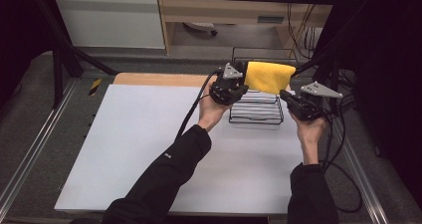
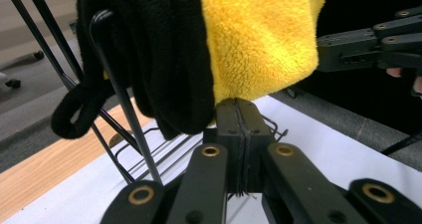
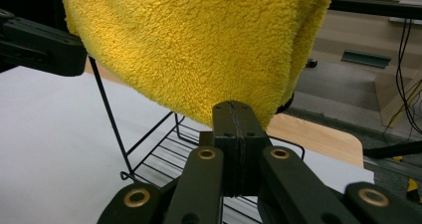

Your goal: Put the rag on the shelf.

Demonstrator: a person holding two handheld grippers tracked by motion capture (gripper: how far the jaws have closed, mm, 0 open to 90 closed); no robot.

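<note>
A white rectangular table surface (image 1: 149, 149) lies mostly bare on its left and near sides, with a strip of pale wood (image 1: 159, 79) along its far edge. Near the far right corner stands a black wire rack (image 1: 256, 107) with thin upright rods and a slatted base. Over the rack's top bar hangs a fluffy yellow microfibre cloth (image 1: 268, 75), raised above the table between the two tools.

The left gripper (image 1: 238, 88), held in the person's left hand (image 1: 211, 109), sits just left of the rack. In the left gripper view its jaws are pressed flat together at the cloth's lower edge (image 2: 259, 45); whether any fabric is pinched between them cannot be told. That view also shows a black looped knit fabric (image 2: 149, 59) hanging on the rack beside the yellow cloth.

The right gripper (image 1: 286, 95), in the right hand (image 1: 311, 129), sits at the rack's right end near the table edge. In the right gripper view its jaws are likewise clamped together just under the cloth's plush hem (image 3: 199, 45), with the rack's base wires (image 3: 169, 154) below.
</note>
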